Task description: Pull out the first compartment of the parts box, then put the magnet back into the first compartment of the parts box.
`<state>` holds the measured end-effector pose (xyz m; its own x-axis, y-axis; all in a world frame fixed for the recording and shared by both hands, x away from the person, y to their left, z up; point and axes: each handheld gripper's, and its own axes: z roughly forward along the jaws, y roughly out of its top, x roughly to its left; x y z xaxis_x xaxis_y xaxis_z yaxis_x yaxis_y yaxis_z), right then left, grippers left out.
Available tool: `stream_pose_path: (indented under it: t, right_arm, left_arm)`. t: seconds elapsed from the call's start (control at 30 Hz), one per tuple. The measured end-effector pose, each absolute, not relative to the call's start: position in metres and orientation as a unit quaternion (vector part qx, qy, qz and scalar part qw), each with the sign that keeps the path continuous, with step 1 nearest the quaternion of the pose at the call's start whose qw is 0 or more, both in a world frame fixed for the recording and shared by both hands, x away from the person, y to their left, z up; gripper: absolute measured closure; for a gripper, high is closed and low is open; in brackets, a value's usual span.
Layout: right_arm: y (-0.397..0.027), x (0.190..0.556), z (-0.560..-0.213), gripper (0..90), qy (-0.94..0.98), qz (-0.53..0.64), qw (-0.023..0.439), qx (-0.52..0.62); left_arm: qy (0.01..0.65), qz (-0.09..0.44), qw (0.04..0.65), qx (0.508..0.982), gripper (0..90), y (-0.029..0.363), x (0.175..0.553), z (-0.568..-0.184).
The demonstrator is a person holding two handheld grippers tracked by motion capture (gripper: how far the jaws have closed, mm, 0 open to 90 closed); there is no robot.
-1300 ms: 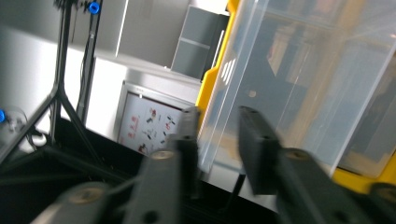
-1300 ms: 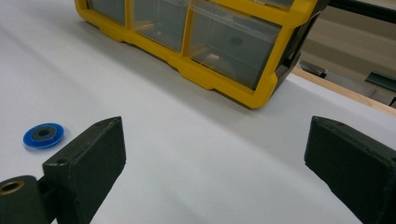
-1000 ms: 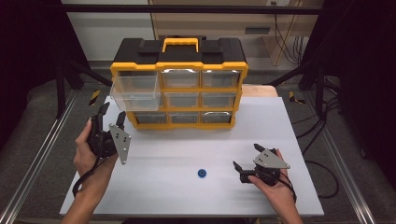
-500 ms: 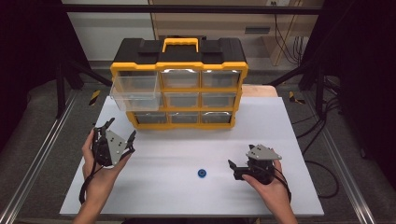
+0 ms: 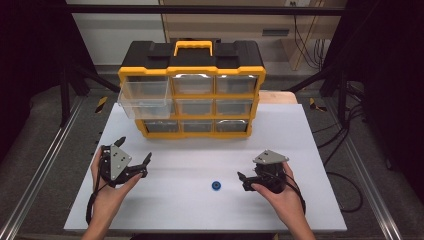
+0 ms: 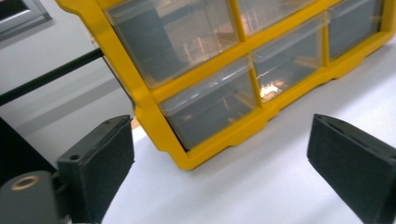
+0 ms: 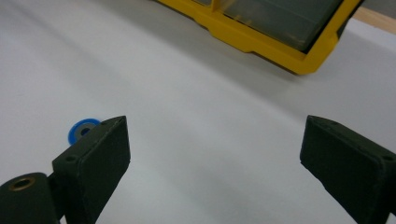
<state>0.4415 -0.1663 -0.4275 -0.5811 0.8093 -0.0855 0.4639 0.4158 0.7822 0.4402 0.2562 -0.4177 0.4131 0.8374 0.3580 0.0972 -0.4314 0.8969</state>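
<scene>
A yellow and black drawer organizer (image 5: pixel 235 55) stands at the back of the white table (image 5: pixel 300 135). Its top-left clear drawer (image 5: pixel 145 95) is pulled out. A small blue ring (image 5: pixel 216 185) lies flat on the table near the front. My left gripper (image 5: pixel 135 148) hovers low at the front left, in front of the organizer's lower left corner (image 6: pixel 154 112). Its jaws have just been opening and stand open with nothing between them. My right gripper (image 5: pixel 242 181) points left at the ring (image 7: pixel 79 130), a short way right of it. Its jaws have just closed slightly and are open and empty.
The organizer's other drawers (image 5: pixel 235 85) are pushed in. Black frame posts (image 5: pixel 65 85) and metal rails (image 5: pixel 45 165) flank the table. Cables (image 5: pixel 345 180) lie on the floor at the right. A wooden board (image 5: pixel 277 97) shows behind the organizer's right side.
My left gripper came down from near the pulled-out drawer toward the table and its jaws spread wider. My right gripper moved left toward the blue ring.
</scene>
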Motion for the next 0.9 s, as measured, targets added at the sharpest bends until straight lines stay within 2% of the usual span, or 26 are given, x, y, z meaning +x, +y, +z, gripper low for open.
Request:
stream_pose_path:
  t: [0.27, 0.47, 0.6, 0.77, 0.9]
  right_arm:
    - [-0.150, 0.448, -0.421, 7.6, 0.823, 0.364, 0.190, 0.393]
    - [-0.137, 0.458, -0.420, 7.2, 0.838, 0.348, 0.178, 0.381]
    - [-0.124, 0.461, -0.419, 9.0, 0.842, 0.343, 0.181, 0.375]
    - [-0.109, 0.466, -0.425, 12.5, 0.851, 0.335, 0.166, 0.369]
    - [-0.100, 0.467, -0.431, 15.0, 0.855, 0.338, 0.146, 0.366]
  left_arm:
    - [0.325, 0.418, 0.437, 0.727, 4.6, 0.257, 0.424, -0.428]
    - [0.315, 0.414, 0.450, 0.726, 4.5, 0.257, 0.417, -0.431]
    - [0.309, 0.408, 0.462, 0.724, 4.2, 0.255, 0.417, -0.434]
    - [0.300, 0.412, 0.464, 0.724, 4.1, 0.258, 0.418, -0.434]
    - [0.316, 0.408, 0.474, 0.713, 3.9, 0.265, 0.419, -0.435]
